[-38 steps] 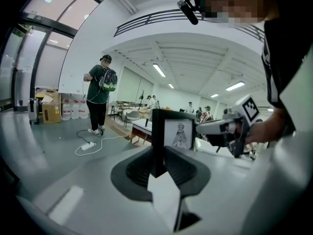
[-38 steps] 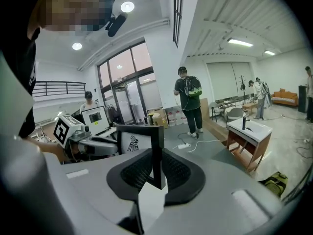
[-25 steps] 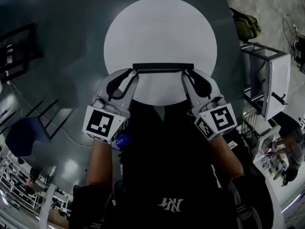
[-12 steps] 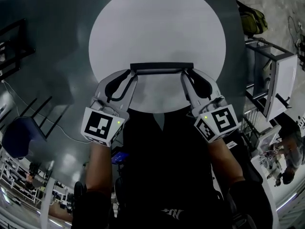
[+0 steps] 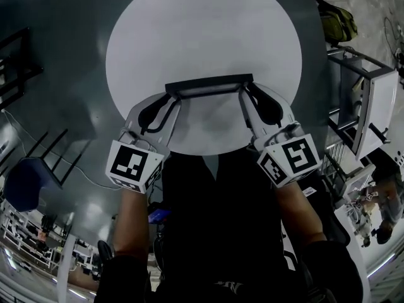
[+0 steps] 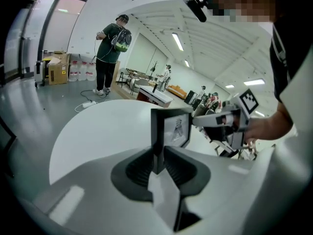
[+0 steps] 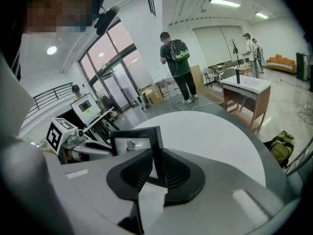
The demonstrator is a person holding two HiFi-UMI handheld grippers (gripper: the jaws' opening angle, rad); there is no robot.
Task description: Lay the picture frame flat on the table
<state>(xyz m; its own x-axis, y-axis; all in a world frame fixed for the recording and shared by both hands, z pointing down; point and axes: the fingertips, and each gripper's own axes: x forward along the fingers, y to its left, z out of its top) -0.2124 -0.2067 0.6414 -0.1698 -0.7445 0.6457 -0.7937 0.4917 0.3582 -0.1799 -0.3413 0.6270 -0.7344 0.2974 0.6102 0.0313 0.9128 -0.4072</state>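
The picture frame (image 7: 135,144) is a slim black rectangle around a white mat with a small dark drawing, held upright over the near part of the round white table (image 5: 202,30). The left gripper (image 6: 157,161) is clamped on one side edge and the right gripper (image 7: 155,173) on the other. The head view shows only the frame's top edge, the drawing is too small to read, and I cannot tell whether the bottom edge touches the table.

Right tool (image 7: 155,159) grips the picture frame (image 7: 133,145) edgewise.
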